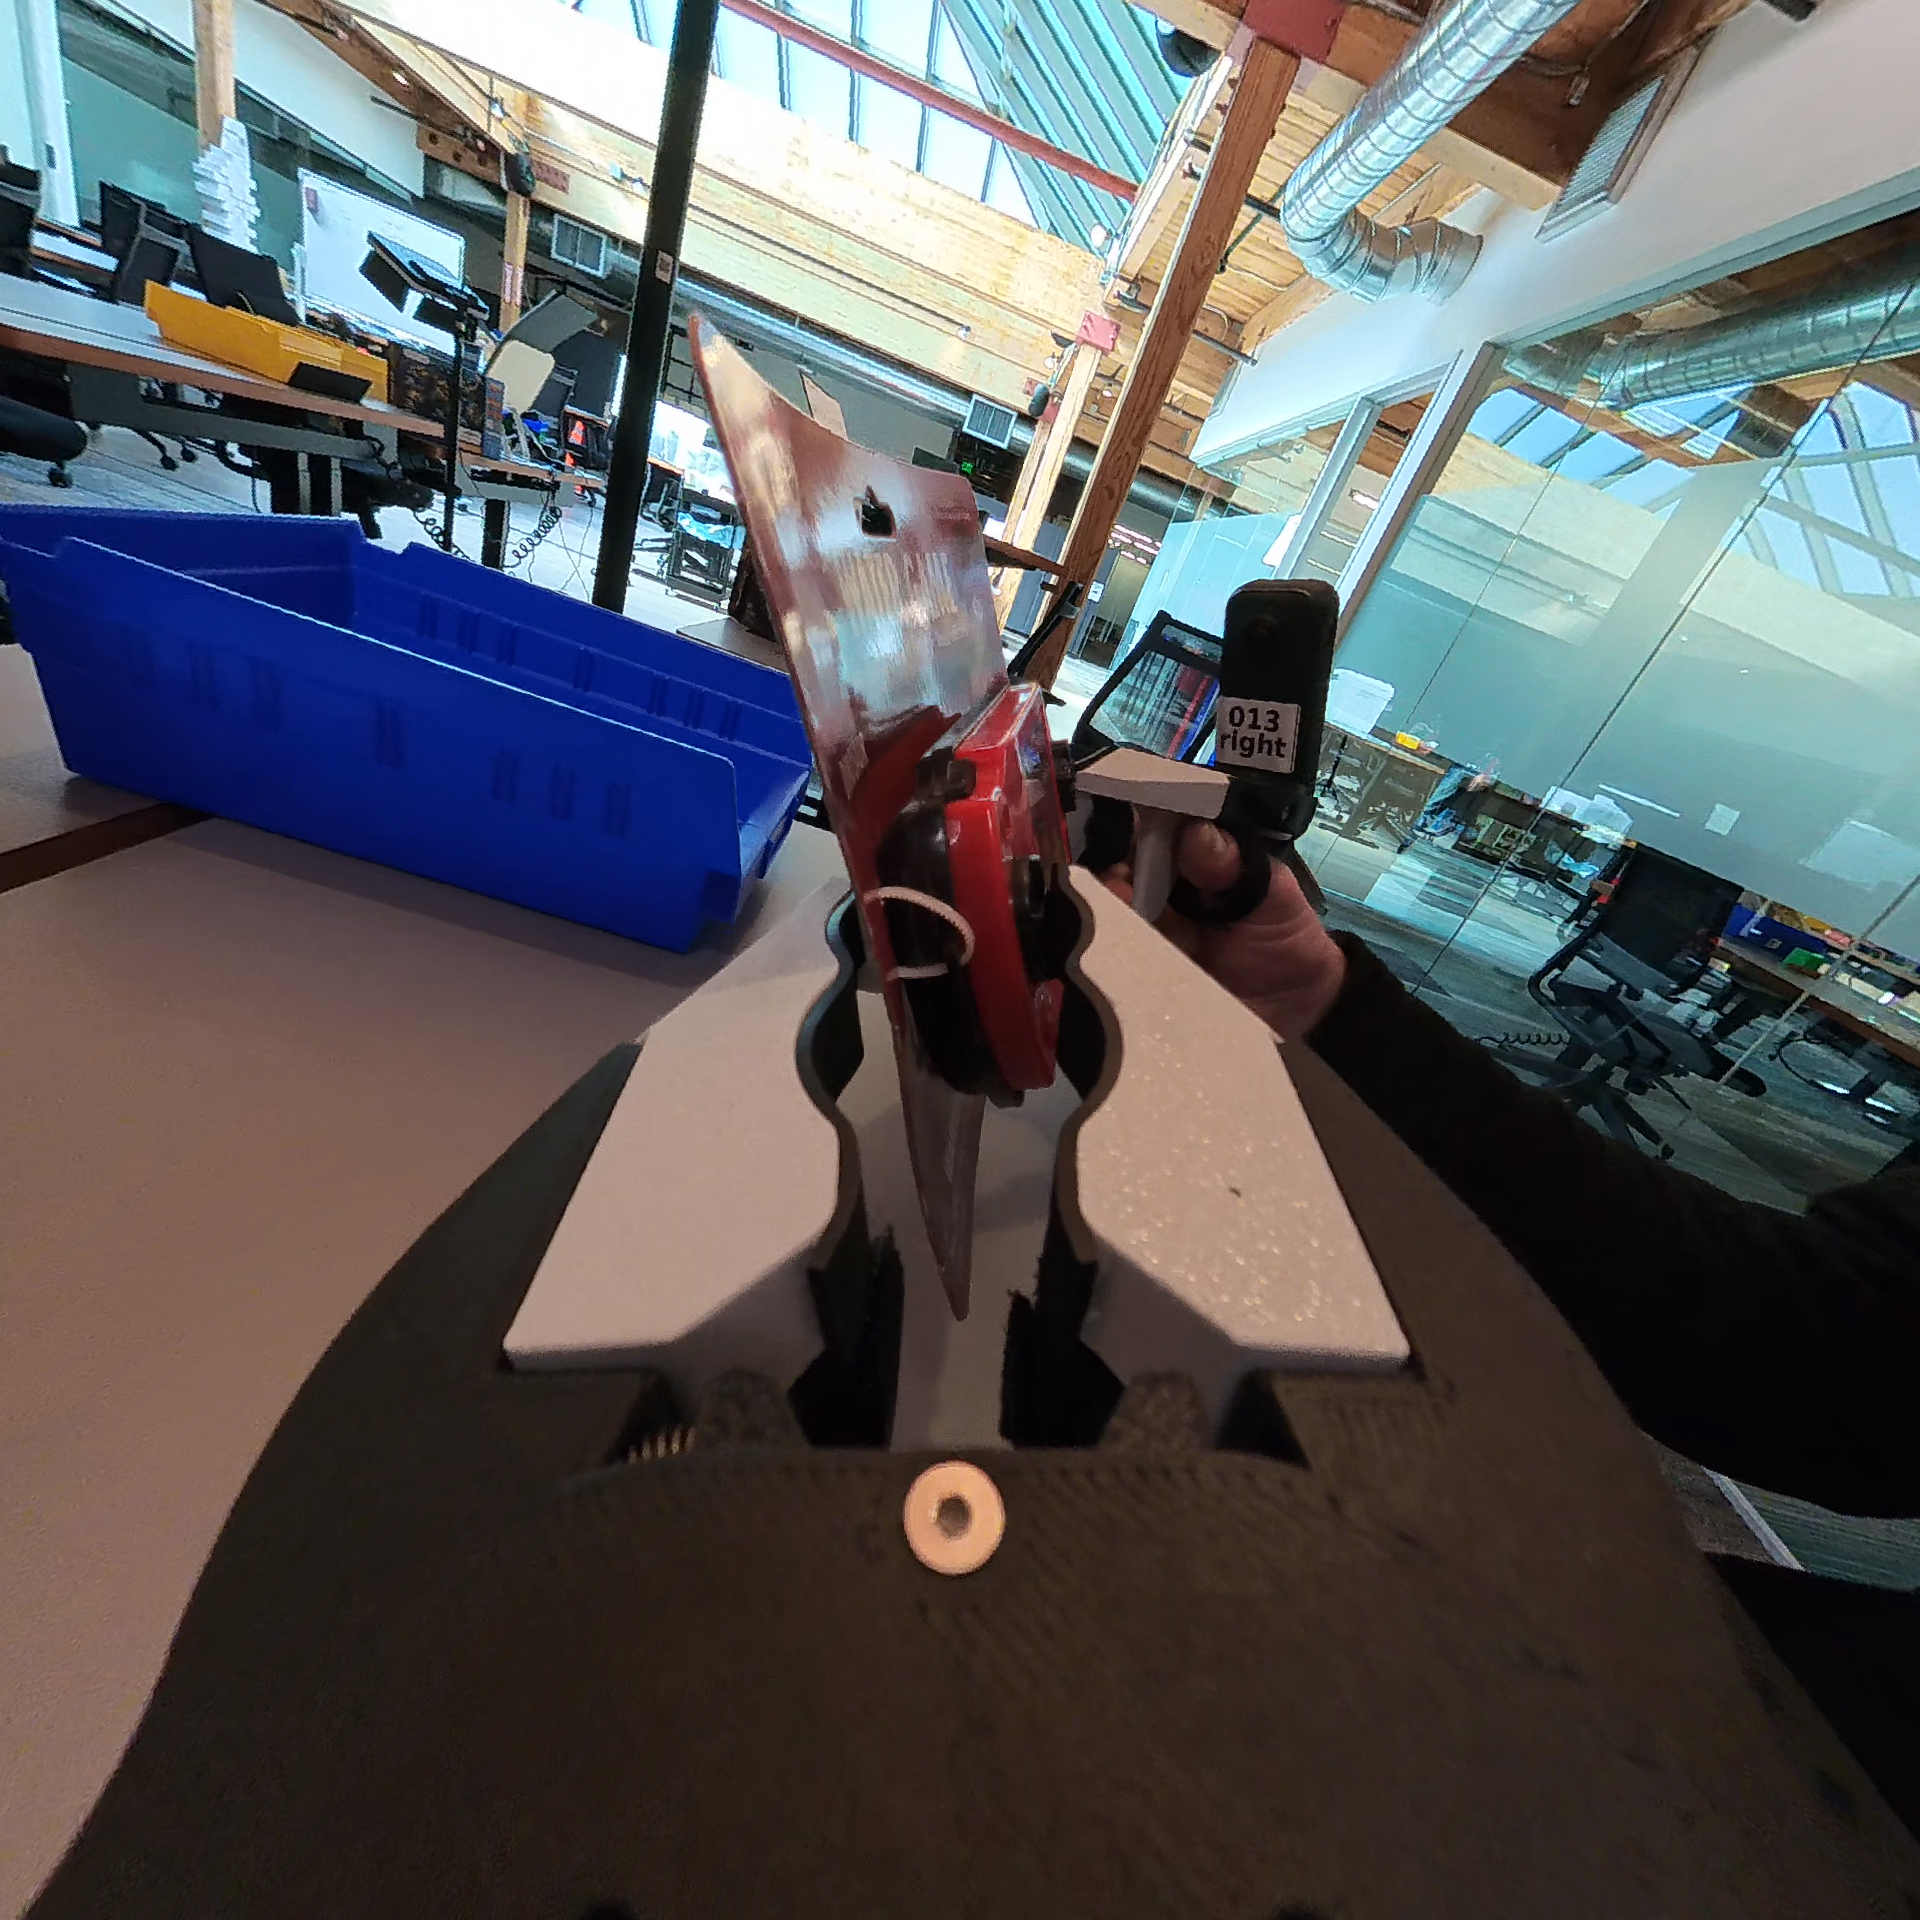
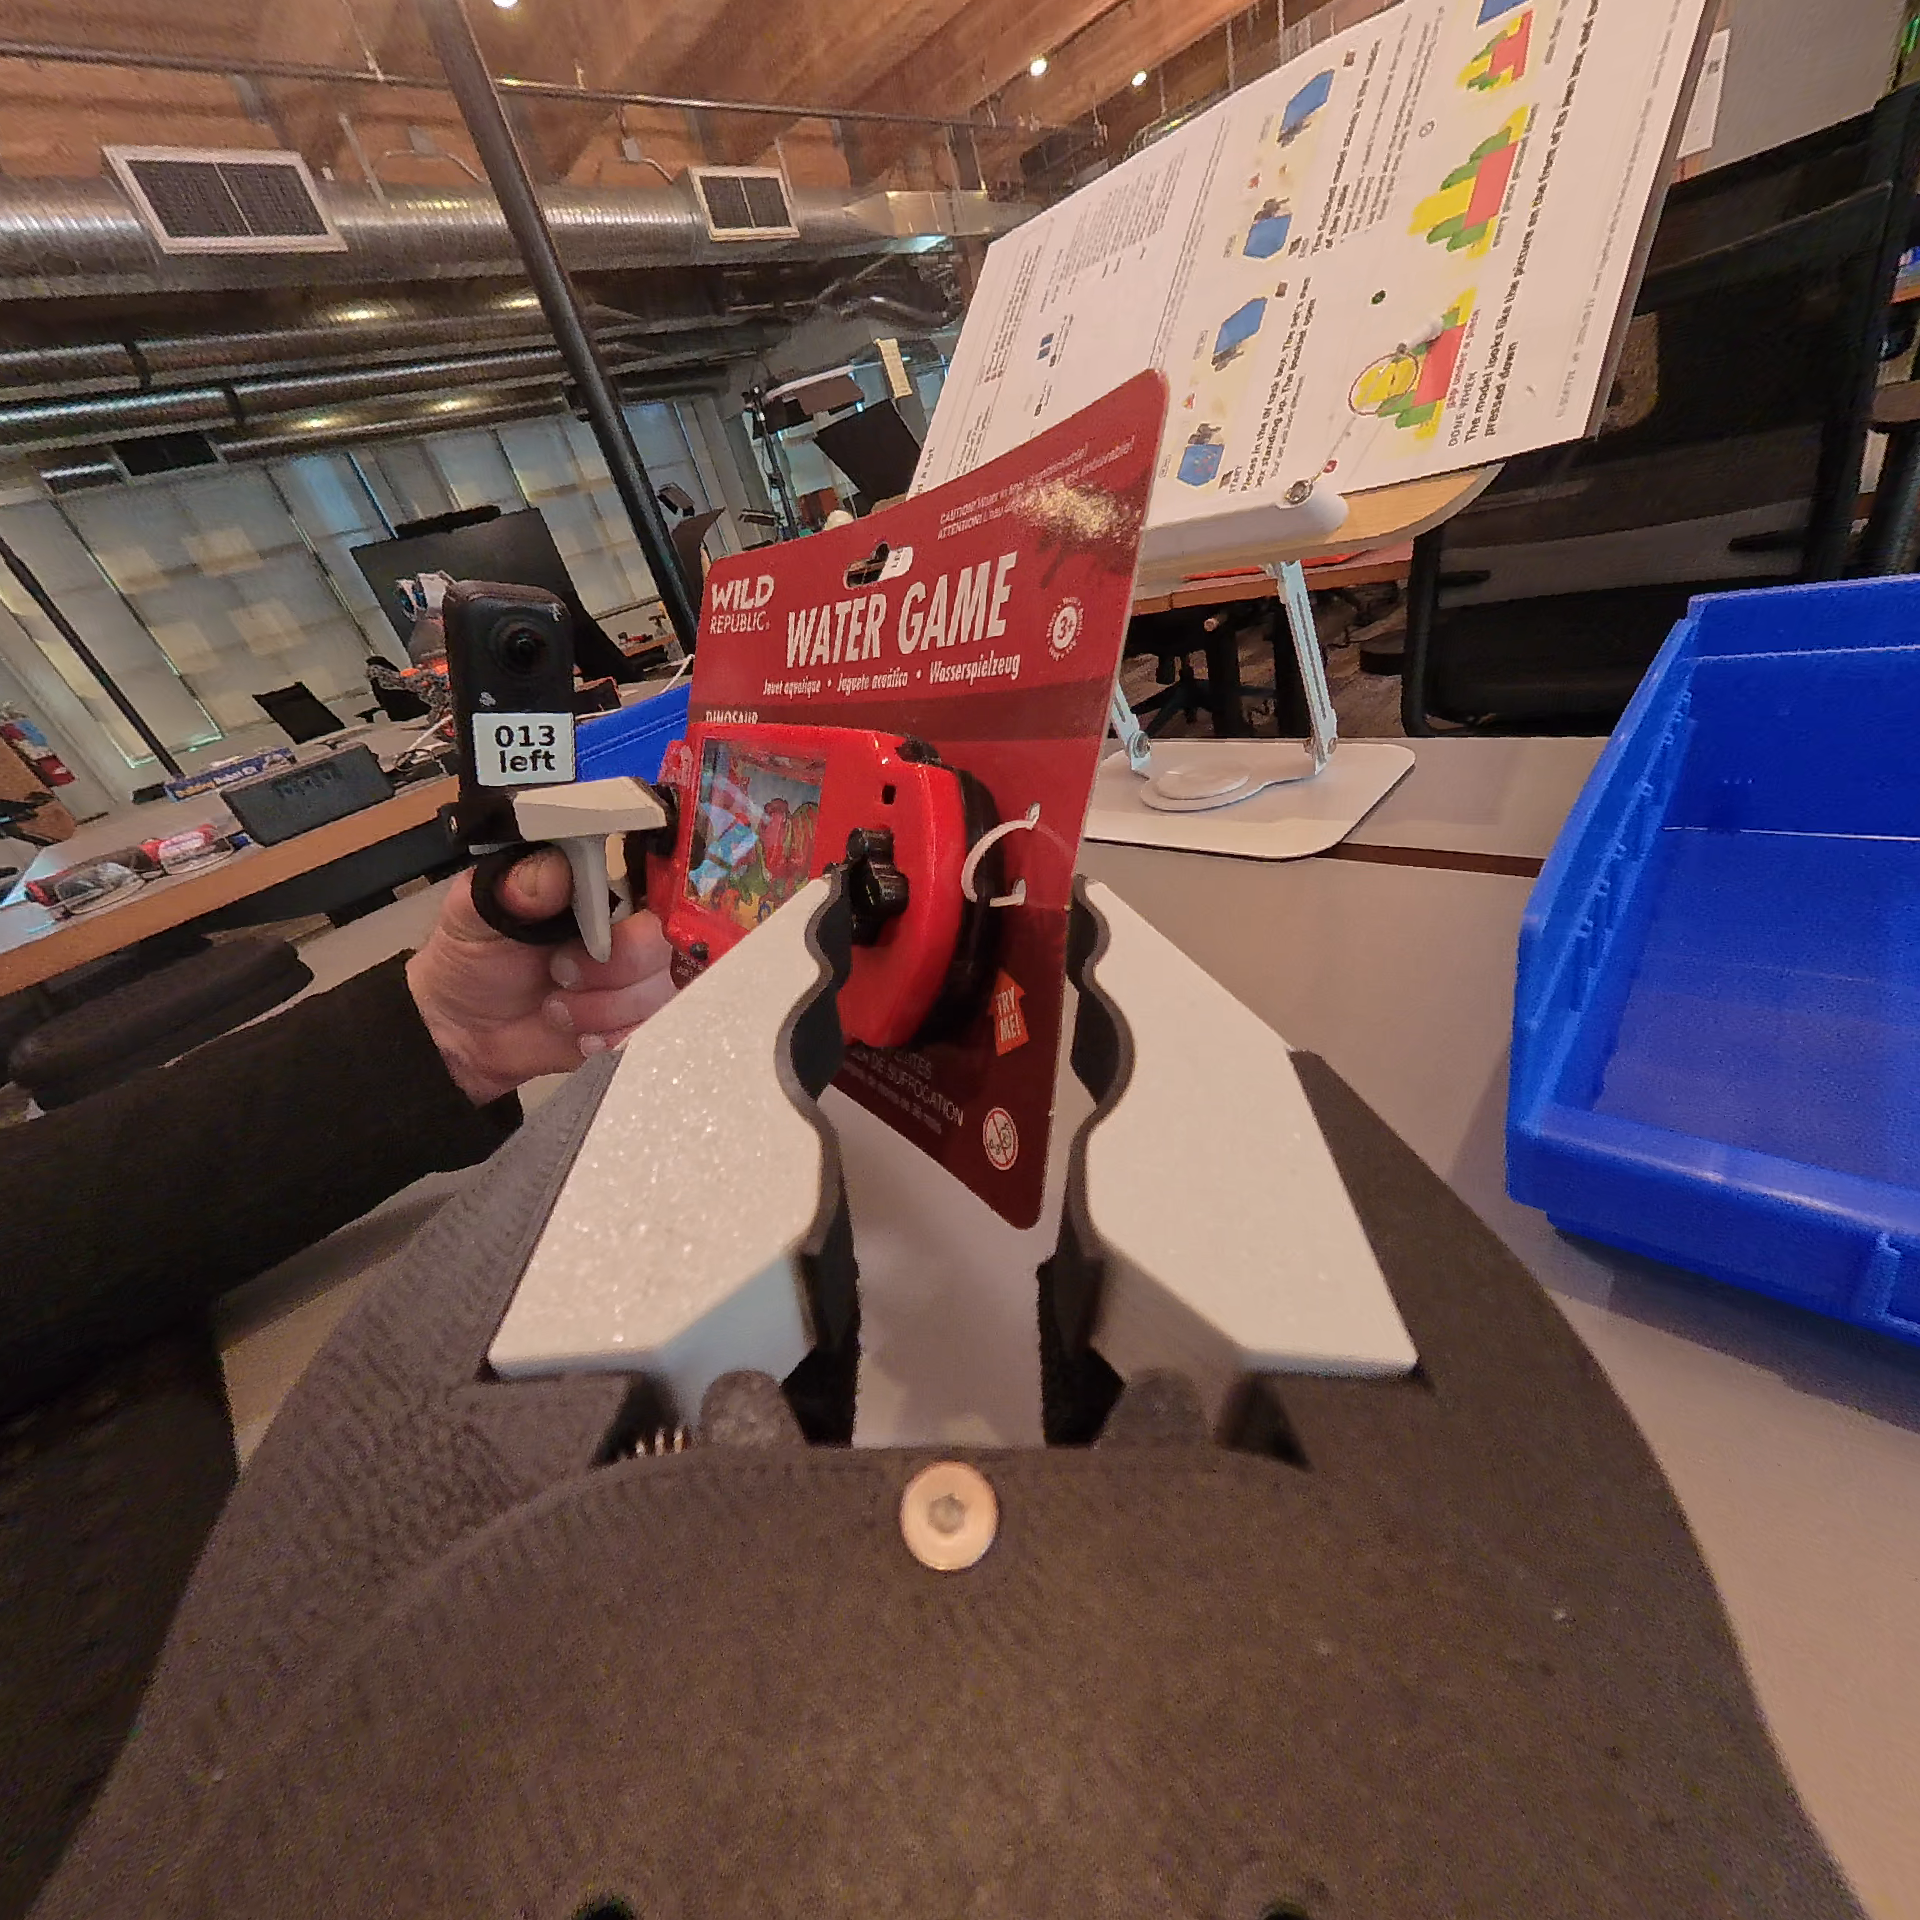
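**Scene.** A grey table (image 2: 1455,935) is seen under both grippers. A blue bin (image 2: 1714,935) stands on it to the right in the right wrist view, open and with nothing visible inside. Behind the bin, a white stand (image 2: 1247,790) is noted, carrying a tilted printed sheet (image 2: 1299,260) with coloured diagrams. An open office with desks and chairs fills the background.

**Object.** A red backing card (image 2: 914,623) is held clear of the table, roughly upright and leaning a little. A red handheld toy (image 2: 790,831) with a small picture window and a black knob (image 2: 873,883) is fixed to the card's front by a white tie (image 2: 997,862). The card is not touching the bin or the stand.

**Right gripper** (image 2: 951,914). The jaws are drawn narrow about the pack. One finger lies against the toy's front near the knob and the other against the back of the card. It is judged to be clamped on the toy, card included.

**Left gripper** (image 1: 961,935). The pack is approached from the opposite end. In the left wrist view one finger is pressed to the card's back and the other to the toy's face, with the card edge running down between them. The jaws are likewise narrow and judged closed on the same toy.

**Hands.** The right hand (image 1: 1247,935) is seen on its trigger, in a dark sleeve. The two grippers face each other with the pack between them.
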The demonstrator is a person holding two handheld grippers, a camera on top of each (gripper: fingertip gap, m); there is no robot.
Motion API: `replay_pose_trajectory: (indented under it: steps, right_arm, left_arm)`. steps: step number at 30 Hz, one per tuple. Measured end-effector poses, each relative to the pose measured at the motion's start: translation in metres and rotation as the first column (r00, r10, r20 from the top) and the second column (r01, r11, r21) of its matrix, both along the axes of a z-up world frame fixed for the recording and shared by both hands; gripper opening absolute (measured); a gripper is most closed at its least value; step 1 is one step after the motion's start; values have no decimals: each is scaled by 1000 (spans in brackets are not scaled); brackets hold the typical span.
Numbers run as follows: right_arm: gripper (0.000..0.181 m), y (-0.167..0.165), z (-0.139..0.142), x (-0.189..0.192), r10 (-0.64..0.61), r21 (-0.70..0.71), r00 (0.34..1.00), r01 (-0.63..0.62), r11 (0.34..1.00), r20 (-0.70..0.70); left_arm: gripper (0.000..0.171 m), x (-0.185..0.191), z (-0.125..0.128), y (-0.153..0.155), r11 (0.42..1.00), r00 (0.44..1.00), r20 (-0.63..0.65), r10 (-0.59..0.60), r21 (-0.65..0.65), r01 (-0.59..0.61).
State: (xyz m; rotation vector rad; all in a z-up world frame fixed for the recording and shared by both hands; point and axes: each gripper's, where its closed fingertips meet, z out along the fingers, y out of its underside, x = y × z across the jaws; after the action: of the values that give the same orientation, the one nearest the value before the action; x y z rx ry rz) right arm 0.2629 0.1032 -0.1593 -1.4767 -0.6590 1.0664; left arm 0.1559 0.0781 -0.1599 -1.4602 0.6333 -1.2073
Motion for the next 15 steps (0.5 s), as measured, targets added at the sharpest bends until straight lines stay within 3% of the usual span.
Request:
replay_pose_trajectory:
  steps: [15]
  right_arm:
    - [38,-1,-12,-4,65,-90,998,-66,994,-17]
  left_arm:
    - [30,-2,-6,-4,1000,999,-29,-21,11,21]
